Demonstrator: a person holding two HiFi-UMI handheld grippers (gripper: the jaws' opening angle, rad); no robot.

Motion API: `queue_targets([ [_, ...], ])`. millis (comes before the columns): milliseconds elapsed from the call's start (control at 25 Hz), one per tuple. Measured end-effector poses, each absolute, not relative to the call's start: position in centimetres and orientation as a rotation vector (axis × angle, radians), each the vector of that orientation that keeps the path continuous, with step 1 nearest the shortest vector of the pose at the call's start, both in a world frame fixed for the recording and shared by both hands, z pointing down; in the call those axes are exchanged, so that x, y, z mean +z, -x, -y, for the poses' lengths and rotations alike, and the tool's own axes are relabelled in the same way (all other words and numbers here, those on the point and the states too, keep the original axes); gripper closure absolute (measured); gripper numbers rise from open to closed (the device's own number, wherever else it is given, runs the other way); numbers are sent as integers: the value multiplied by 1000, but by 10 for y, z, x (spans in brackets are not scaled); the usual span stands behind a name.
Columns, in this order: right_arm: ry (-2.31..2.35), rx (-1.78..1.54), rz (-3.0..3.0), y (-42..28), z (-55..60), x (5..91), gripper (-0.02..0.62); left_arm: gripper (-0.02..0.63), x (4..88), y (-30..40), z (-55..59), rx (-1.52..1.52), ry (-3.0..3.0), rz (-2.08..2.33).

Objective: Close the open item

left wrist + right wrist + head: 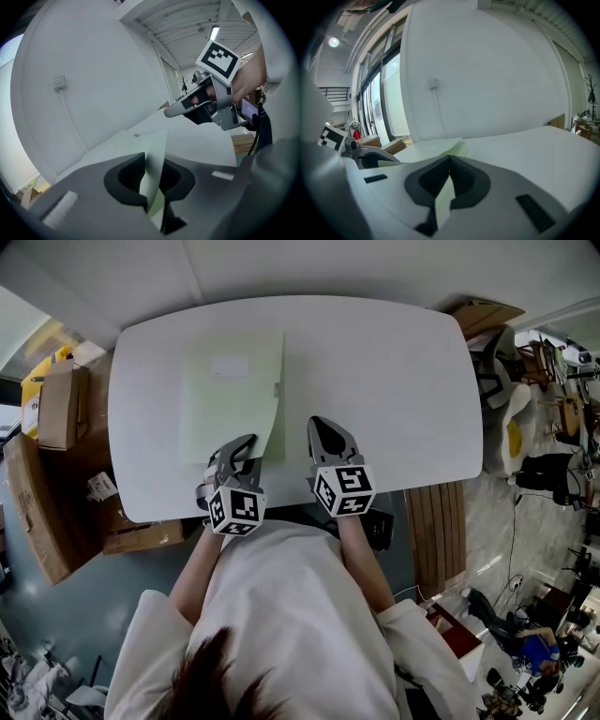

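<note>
A pale green folder (230, 395) with a white label lies on the left half of the white table (394, 381). My left gripper (242, 448) sits at the folder's near edge. In the left gripper view its jaws (152, 187) are shut on a thin green folder cover (154, 164) that stands up edge-on between the pads. My right gripper (316, 423) rests on the table just right of the folder's near right corner, apart from it, with its jaws (449, 164) shut. It also shows as the right gripper (187, 105) in the left gripper view. A pale sliver shows low in its gap.
Cardboard boxes (56, 409) stand on the floor left of the table. A chair (506, 409) and clutter are at the right, and a wooden slatted panel (436, 531) is by the near right corner. A white wall (487, 70) rises beyond the table.
</note>
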State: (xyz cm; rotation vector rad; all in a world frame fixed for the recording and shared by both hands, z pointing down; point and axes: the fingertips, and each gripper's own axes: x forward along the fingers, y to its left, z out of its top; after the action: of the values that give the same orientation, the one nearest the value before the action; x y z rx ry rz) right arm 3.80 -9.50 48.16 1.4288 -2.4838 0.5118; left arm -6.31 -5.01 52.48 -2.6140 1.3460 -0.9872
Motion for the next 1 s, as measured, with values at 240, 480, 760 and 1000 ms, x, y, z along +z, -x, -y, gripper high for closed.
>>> queue_targets([
  [240, -1390, 513, 2503, -29, 94, 481, 592, 569, 529, 60, 49, -1013, 2611, -1325],
  [480, -1361, 512, 2516, -22, 92, 481, 592, 569, 533, 59, 48, -1037, 2607, -1307],
  [760, -1364, 517, 2508, -23, 93, 483, 591, 568, 538, 57, 47, -1065, 2600, -1281],
  [1000, -1366, 518, 2502, -24, 94, 485, 591, 565, 544, 57, 46, -1097, 2592, -1251],
])
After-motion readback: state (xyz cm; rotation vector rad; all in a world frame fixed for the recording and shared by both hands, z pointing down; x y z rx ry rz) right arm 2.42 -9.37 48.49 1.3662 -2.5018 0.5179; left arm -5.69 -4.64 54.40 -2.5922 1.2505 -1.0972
